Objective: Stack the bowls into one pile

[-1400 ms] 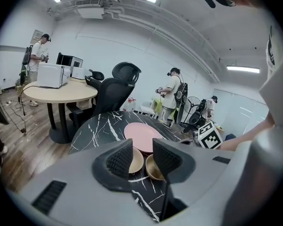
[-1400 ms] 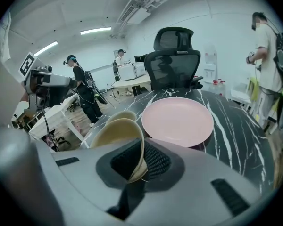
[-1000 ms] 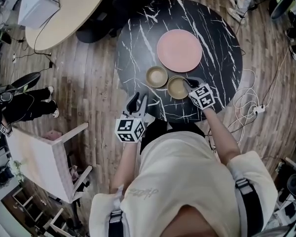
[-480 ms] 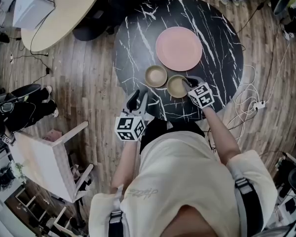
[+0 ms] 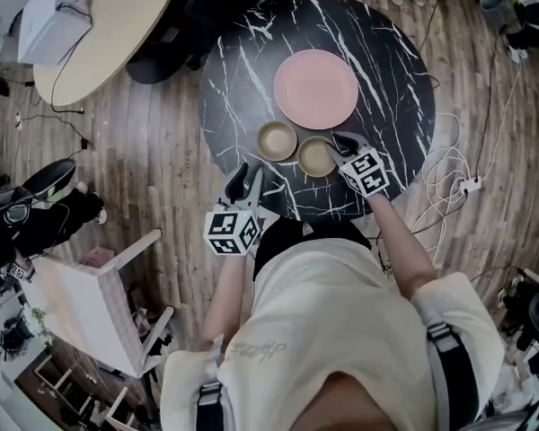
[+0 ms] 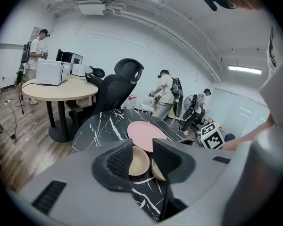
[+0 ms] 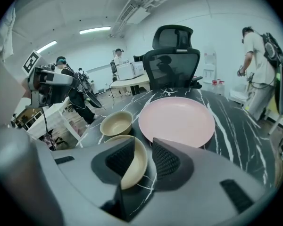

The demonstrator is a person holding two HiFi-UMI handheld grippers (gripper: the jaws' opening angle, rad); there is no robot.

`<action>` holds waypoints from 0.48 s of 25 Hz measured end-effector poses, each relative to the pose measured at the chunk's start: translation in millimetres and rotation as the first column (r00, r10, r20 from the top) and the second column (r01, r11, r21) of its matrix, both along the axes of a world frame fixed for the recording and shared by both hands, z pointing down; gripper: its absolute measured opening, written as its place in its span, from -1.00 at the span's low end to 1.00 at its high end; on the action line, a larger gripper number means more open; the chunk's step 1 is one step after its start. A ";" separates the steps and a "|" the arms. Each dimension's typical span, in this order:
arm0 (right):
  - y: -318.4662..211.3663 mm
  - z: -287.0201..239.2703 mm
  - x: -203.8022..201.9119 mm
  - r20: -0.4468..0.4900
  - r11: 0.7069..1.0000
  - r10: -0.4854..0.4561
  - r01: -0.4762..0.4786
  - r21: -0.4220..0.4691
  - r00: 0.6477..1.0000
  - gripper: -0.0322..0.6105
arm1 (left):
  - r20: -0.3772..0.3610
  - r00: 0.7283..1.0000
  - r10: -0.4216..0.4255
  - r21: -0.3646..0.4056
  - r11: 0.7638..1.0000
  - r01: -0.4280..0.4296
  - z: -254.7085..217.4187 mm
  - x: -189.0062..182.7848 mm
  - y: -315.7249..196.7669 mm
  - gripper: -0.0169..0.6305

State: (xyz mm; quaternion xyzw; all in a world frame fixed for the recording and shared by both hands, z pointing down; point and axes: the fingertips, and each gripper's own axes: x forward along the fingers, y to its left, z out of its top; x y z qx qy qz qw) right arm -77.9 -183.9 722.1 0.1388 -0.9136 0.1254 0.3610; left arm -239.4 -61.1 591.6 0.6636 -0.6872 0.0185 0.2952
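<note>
Two tan bowls sit side by side on the black marble table [image 5: 242,70], just in front of a pink plate [image 5: 315,89]. My right gripper [image 5: 341,144] straddles the right rim of the right bowl [image 5: 314,158]. In the right gripper view the jaws of this gripper [image 7: 144,158] are opening, with that bowl's rim [image 7: 136,171] between them and a gap at the pads. The left bowl [image 5: 277,140] stands free, also seen as the far bowl [image 7: 117,123]. My left gripper [image 5: 244,180] hovers open at the table's near edge, pointing at the left bowl [image 6: 140,163], with nothing held.
A beige round table [image 5: 117,16] with a white box stands at the back left, with a black office chair [image 5: 207,7] beside it. A wooden chair [image 5: 90,294] is at my left. Cables [image 5: 458,187] lie on the floor to the right. People stand in the background.
The right gripper's jaws have parted around the right bowl's rim. Both hands stay where they were; only the head view has shifted a little.
</note>
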 end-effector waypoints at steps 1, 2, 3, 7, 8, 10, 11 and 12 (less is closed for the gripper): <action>-0.6 -6.2 0.4 0.008 1.000 0.001 -0.001 0.013 1.000 -0.55 | 0.002 1.000 0.006 0.001 1.000 -0.006 -0.3 0.9 -0.7 -0.51; -0.7 -13.1 1.1 0.018 1.000 0.001 -0.002 0.026 1.000 -0.55 | 0.005 1.000 0.011 0.004 1.000 -0.011 -0.8 1.9 -1.4 -0.51; 0.1 -20.1 2.0 0.028 0.999 0.000 -0.001 0.036 1.000 -0.55 | 0.008 1.000 0.016 0.007 1.000 -0.016 -1.8 2.9 -2.2 -0.51; 6.3 -40.9 8.5 0.055 0.998 -0.012 0.008 0.068 0.998 -0.55 | 0.024 0.999 0.034 0.022 0.999 -0.034 -6.2 6.6 -7.5 -0.51; 9.3 -43.5 12.0 0.058 0.998 -0.012 0.008 0.070 0.998 -0.55 | 0.027 0.999 0.040 0.022 0.999 -0.041 -6.6 8.3 -8.5 -0.51; 15.7 -47.7 20.9 0.061 0.998 -0.004 -0.001 0.070 0.998 -0.55 | 0.035 0.998 0.055 0.022 0.998 -0.056 -7.8 12.3 -9.7 -0.51; 18.2 -50.0 25.4 0.062 0.998 0.004 -0.008 0.070 0.998 -0.55 | 0.041 0.997 0.062 0.023 0.998 -0.063 -8.8 13.8 -10.3 -0.51; 20.0 -52.6 29.4 0.062 0.997 0.011 -0.015 0.071 0.998 -0.55 | 0.047 0.997 0.068 0.023 0.997 -0.069 -9.8 14.9 -11.0 -0.51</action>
